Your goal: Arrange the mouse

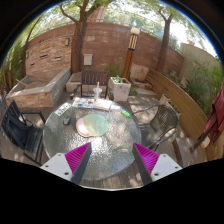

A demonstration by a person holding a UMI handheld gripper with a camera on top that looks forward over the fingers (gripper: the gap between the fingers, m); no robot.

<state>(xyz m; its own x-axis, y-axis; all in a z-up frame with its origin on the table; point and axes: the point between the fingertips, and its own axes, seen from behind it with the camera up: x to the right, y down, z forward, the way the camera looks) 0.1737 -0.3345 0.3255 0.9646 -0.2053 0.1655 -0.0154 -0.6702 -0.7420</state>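
Note:
A round glass patio table (110, 145) stands just ahead of my fingers. On it lies a pale round mat (92, 124). A small dark object (68, 120), possibly the mouse, sits to the mat's left. A small green thing (126, 112) lies to the mat's right. My gripper (112, 152) is held over the table's near edge. Its magenta pads (78, 158) are wide apart, and nothing is between them. All the objects lie beyond the fingertips.
Metal chairs ring the table: one on the left (20, 125), one at the back (93, 82), one on the right (160, 122). A white planter (121, 88) and a brick wall (100, 45) stand behind. A red shape (214, 115) is at the far right.

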